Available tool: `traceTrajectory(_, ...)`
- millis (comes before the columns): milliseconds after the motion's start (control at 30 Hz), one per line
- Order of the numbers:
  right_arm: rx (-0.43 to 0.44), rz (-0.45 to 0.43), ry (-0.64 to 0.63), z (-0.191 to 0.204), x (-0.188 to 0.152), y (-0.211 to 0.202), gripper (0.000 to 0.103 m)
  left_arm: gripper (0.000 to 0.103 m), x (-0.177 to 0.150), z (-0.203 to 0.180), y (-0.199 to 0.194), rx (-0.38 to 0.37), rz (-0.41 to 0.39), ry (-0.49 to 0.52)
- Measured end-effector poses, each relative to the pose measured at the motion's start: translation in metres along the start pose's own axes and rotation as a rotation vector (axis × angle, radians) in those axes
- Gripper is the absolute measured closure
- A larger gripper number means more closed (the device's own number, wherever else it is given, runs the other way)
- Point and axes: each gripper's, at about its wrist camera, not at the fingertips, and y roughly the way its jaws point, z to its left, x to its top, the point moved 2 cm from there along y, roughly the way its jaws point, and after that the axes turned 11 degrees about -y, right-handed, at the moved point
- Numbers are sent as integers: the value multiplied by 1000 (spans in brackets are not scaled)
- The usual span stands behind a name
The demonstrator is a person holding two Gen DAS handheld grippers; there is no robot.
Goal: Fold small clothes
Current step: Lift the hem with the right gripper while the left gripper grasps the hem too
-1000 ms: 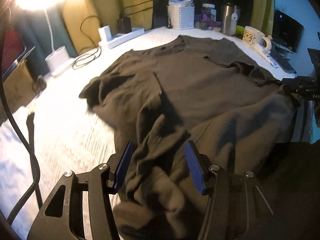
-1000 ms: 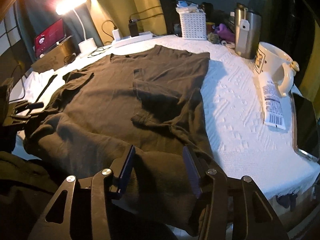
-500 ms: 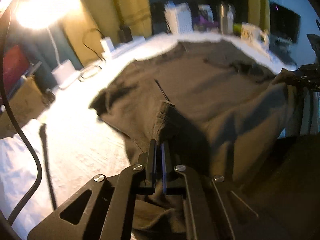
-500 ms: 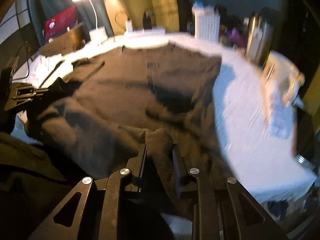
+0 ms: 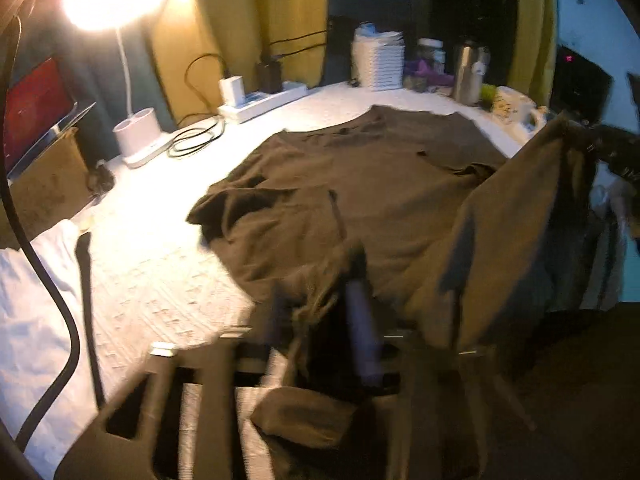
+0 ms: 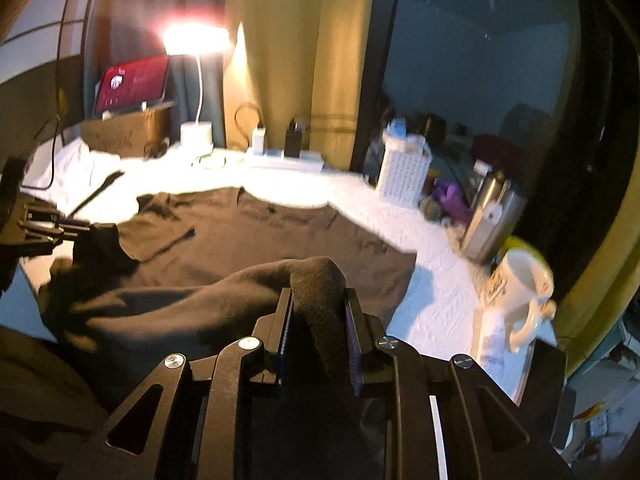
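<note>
A dark olive T-shirt [image 5: 360,184] lies spread on the white bedspread [image 5: 152,280], collar at the far side. In the right wrist view my right gripper [image 6: 320,312] is shut on a thick fold of the shirt's near hem [image 6: 316,280] and holds it off the surface. From the left wrist view that gripper [image 5: 612,152] shows at the right edge with the raised corner hanging from it. My left gripper [image 5: 320,300] is blurred and its jaws are opening, with the hem loose between them. It also shows as the left gripper [image 6: 86,226] by bunched cloth.
A lit desk lamp [image 5: 116,0], a power strip with chargers [image 5: 260,100] and loose cables sit at the back left. A white basket [image 6: 404,172], a steel flask [image 6: 492,216], a white mug [image 6: 520,292] and a tube crowd the right side.
Both grippers closed on the near hem of the shirt and rose. The right one lifted its corner clear of the bedspread. The left jaws have since parted again.
</note>
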Motion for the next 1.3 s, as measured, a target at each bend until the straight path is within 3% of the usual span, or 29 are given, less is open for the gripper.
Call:
traceTrajectory(167,13,53,81,-9,-35,0,79,54,-6,-24,-4,-101,21,47)
traceTrajectory(333,22,50,108,-8,-45,-6,79,54,-29,-31,37,-30,181,85)
traceTrajectory(433,29,46,114,-9,-46,-7,79,55,-35,-24,42,0,197,66)
traceTrajectory(500,36,39,121,-9,-46,-8,79,74,-36,-21,38,-16,186,54)
traceTrajectory(533,40,35,123,-10,-45,-9,79,91,-36,-22,36,-24,179,61)
traceTrajectory(700,49,-21,114,-11,-30,-24,79,95,-14,-27,-10,-183,47,30)
traceTrajectory(833,-7,-85,66,-19,-4,-37,79,95,18,-25,-57,-254,-94,22)
traceTrajectory(933,-73,-149,22,-26,22,-40,79,95,48,-15,-76,-194,-225,34)
traceTrajectory(1100,-221,-246,-28,-37,56,-28,79,95,90,13,-65,42,-366,37)
traceTrajectory(1200,-276,-217,-116,-24,52,-4,79,95,88,22,-41,59,-335,33)
traceTrajectory(1300,-193,-26,-229,0,23,45,79,95,62,29,-4,80,-220,36)
